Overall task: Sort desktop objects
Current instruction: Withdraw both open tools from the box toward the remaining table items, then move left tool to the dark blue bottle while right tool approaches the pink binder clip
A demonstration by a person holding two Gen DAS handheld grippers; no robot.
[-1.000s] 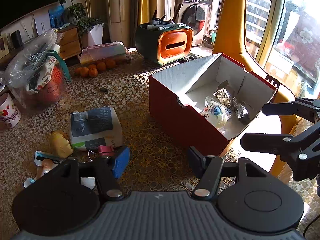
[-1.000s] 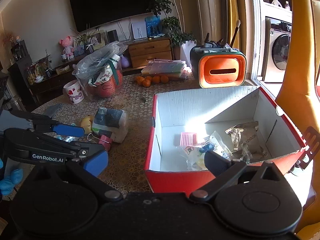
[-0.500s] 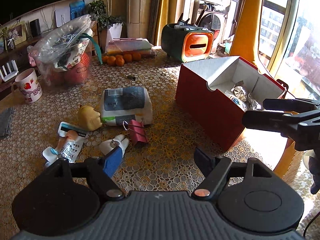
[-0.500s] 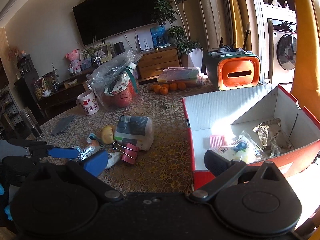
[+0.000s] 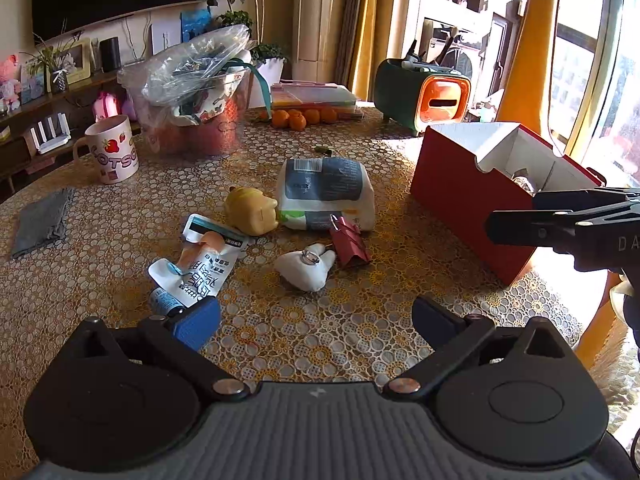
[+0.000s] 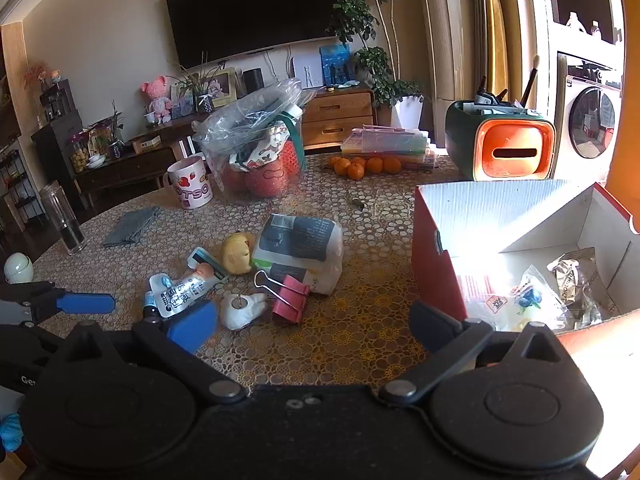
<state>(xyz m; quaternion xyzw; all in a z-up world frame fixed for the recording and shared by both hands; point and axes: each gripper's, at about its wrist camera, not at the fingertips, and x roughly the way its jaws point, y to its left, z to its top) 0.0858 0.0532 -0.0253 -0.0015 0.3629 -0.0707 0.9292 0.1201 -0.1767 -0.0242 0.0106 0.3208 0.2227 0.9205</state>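
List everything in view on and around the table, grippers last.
cardboard box: 1, red outside, white inside, table right, holds snack packets
tissue pack: 1, white and grey, table centre
binder clip: 1, pink, touching tissue pack
yellow toy: 1, left of tissue pack
white plush: 1, beside binder clip
sachet: 1, white, centre left
mug: 1, white, strawberry print, far left
grey cloth: 1, left edge
oranges: about five, far side
desk organiser: 1, green and orange, far right
left gripper: empty, jaws opening
right gripper: open, empty
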